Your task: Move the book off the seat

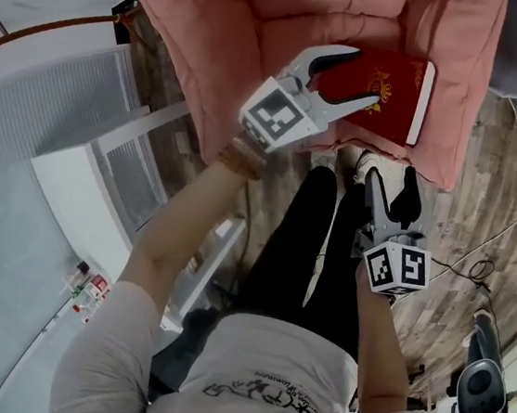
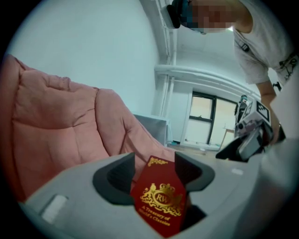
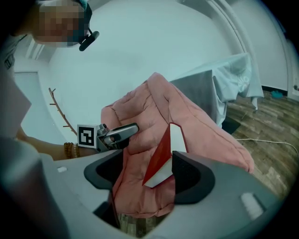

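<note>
Sideways on pink seat (image 1: 262,24), book (image 1: 395,82) flat, cover up, long axis crosswise

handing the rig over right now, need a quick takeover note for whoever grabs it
Left gripper: jaws open, straddling a corner of the red hardcover book with the gold crest; pads do not appear to press on it.
Right gripper: jaws open, empty, held in front of the seat.
Book: lying flat on the pink padded cushion seat.
Done: approach only.
Left: grip the book and move it off the seat.
</note>
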`<state>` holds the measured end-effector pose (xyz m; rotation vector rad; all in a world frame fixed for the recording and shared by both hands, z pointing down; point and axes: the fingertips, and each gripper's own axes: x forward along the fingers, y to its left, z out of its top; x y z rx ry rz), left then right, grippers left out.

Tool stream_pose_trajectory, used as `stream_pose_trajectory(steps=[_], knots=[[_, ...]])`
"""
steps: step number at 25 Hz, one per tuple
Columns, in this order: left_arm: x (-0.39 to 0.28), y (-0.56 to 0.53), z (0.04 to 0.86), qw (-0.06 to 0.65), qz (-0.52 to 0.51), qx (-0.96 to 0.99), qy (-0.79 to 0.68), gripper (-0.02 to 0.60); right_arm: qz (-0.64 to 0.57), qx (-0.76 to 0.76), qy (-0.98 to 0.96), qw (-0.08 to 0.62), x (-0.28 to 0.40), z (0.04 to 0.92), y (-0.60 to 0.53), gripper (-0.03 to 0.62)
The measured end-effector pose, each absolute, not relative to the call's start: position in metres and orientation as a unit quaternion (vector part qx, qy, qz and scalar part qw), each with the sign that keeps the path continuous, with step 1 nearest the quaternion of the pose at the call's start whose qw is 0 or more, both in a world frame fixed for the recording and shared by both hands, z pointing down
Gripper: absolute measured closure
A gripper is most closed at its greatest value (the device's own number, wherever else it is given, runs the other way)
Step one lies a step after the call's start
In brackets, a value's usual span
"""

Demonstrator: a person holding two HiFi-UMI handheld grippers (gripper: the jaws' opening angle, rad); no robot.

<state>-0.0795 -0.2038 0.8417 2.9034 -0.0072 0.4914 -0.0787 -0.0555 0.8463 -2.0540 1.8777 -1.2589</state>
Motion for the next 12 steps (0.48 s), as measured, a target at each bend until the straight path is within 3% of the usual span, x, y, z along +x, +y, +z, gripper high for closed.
stream_pose_trajectory(steps=[12], knots=[[-0.069, -0.226, 0.921, 0.104, 0.195, 0.974, 0.051, 0.245, -0.448, -0.690, 0.564, 0.069, -0.082, 0.945, -0.065, 0.193]])
